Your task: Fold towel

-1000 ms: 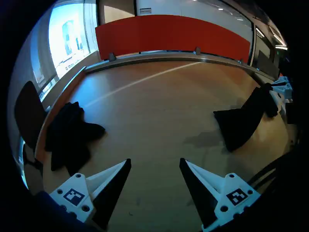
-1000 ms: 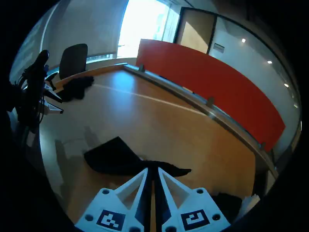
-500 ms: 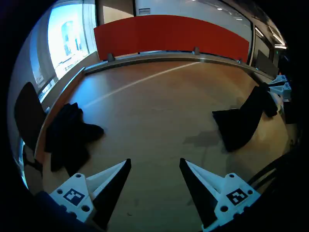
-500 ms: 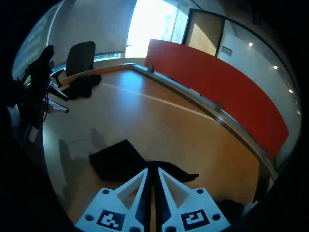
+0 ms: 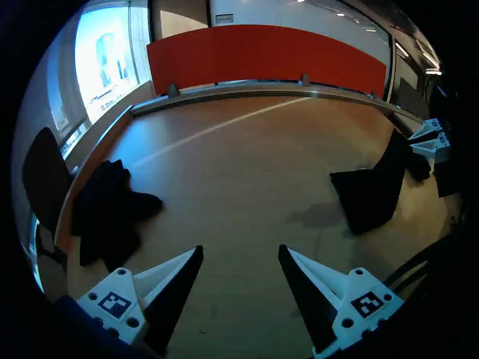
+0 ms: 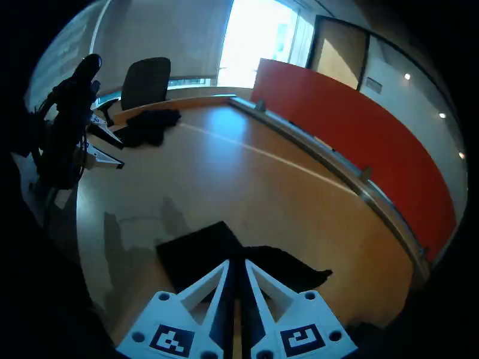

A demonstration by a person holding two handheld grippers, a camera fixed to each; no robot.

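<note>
**Chair**: far left, beyond the edge of the surface. No part in your task.

**Heap**: dark crumpled cloth on the surface near its left edge, well apart from the towel. Leave it.

**Left gripper**: your fingers stand wide apart with nothing between them, over bare wood.

**Partition**: red, along the far edge.

**Towel**: dark, on the right part of the surface. Most of it lies down, and one end rises toward your other gripper.

**Right gripper**: fingers together, and by the look of it clamped on the towel's near edge. In the right gripper view the cloth spreads out just beyond the tips.

**Step in hand**, as I judge it: the fold is only being set up, with one end held and the other free.

**Next move calls for**: bringing your left gripper across to a free corner on the same edge and closing on a single layer. Then raise both ends level and carry them over. The cloth is dark, so its edges are hard to read.
</note>
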